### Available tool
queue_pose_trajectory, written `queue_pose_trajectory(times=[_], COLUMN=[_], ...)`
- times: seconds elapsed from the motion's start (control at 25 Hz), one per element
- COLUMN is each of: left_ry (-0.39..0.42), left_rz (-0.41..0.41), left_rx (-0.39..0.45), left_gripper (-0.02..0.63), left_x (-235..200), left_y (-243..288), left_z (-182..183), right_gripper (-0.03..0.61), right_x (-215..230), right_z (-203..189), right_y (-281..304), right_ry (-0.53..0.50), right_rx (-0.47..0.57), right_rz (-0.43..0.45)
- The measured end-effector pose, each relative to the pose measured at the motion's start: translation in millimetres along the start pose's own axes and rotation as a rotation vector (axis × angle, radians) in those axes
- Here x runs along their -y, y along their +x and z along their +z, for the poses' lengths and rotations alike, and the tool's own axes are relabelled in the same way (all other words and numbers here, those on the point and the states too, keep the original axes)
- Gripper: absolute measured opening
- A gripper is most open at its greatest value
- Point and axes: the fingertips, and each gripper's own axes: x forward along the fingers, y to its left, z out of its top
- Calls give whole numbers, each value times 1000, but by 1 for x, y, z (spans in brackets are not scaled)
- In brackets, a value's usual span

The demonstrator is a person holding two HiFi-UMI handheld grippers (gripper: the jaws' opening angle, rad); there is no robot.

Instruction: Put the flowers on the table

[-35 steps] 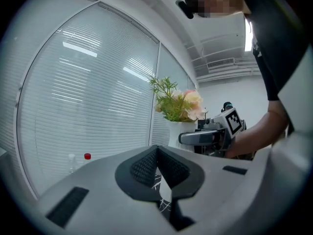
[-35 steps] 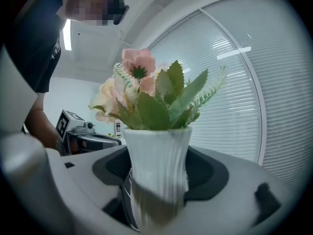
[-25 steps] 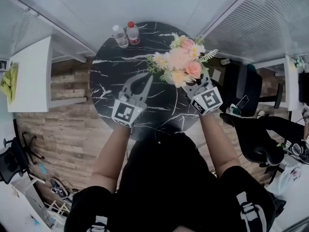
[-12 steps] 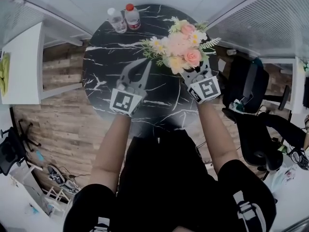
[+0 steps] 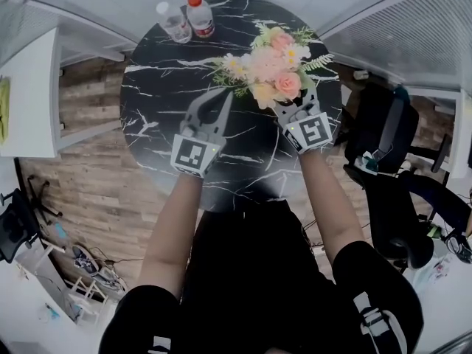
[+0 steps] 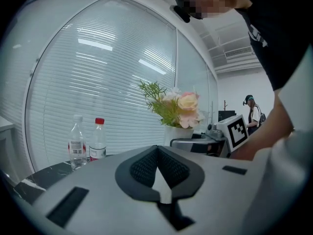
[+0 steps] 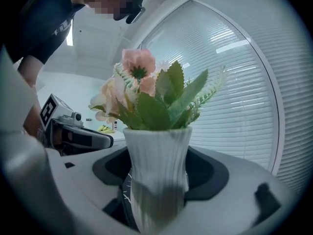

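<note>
A bunch of pink, peach and white flowers (image 5: 271, 63) with green sprigs stands in a white ribbed vase (image 7: 157, 160). My right gripper (image 5: 286, 106) is shut on that vase, one jaw on each side of its body, over the right half of the round black marble table (image 5: 158, 102). The blooms hide the vase and the jaw tips in the head view. I cannot tell whether the vase base touches the tabletop. My left gripper (image 5: 223, 96) hovers shut and empty to the left of the flowers (image 6: 177, 106), its pads (image 6: 146, 166) pressed together.
Two plastic water bottles, one with a clear cap (image 5: 169, 22) and one with a red cap (image 5: 200, 15), stand at the table's far edge. Black office chairs (image 5: 383, 139) stand at the right, a white desk (image 5: 29, 94) at the left. Window blinds lie beyond the table.
My right gripper has carried the flowers a little farther in over the table. The left gripper has shifted slightly forward and stays shut.
</note>
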Motion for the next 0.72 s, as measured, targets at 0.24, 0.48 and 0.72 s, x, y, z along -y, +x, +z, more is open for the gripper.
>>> queue_pose_trajectory(times=[0.24,0.48,0.72], left_ry=[0,-3,10], left_rz=[20,17,23], left_rx=[-9,-28,-26], left_gripper=[11,11,12], left_x=[0,4,8], left_y=[1,-7,-15], left_z=[-5,-7,3], right_gripper=[339,341,344], right_x=[2,1,2], right_z=[-9,-9,-4], right_y=[2,2,-8], right_ry=[0,15,54], right_rx=[15,-9,-49], right_rz=[-5,10,-6])
